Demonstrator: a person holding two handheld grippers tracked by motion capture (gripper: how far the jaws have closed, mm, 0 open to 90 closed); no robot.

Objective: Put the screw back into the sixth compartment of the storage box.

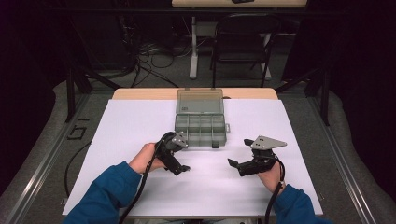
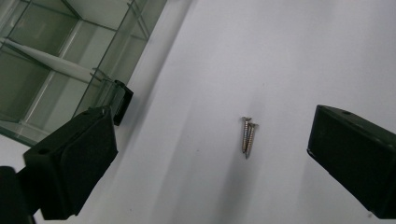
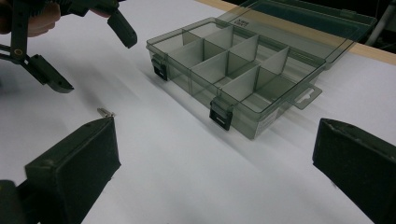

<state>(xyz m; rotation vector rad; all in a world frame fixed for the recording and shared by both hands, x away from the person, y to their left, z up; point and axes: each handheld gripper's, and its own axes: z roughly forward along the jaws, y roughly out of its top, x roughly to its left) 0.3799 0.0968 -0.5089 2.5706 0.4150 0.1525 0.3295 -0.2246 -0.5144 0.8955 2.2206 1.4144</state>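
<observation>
So the two screws point(image 2: 248, 136) are lying side by side, touching, on the white sheet covering the desk point(image 1: 140, 126), a bit in from the near edge and in front of the organizer box point(image 1: 201, 123). The left gripper point(image 1: 180, 161) hangs right over them with its fingers point(image 2: 70, 163) spread wide, one either side, nothing held. My guess is that spread is deliberate: screws this thin need the fingers to come down straddling them before closing, or they'll just skitter off.

The box sits toward the far edge of the desk, middle-ish, with its clear lid point(image 1: 199, 101) flipped back flat, so all the compartments are open from above. Looks like that's where the screws are headed.

The right gripper point(image 1: 243, 165) is parked off to the side, well apart from the screws, fingers point(image 3: 74, 168) also wide open and empty. Probably just keeping out of the way, or ready to steady the box.
</observation>
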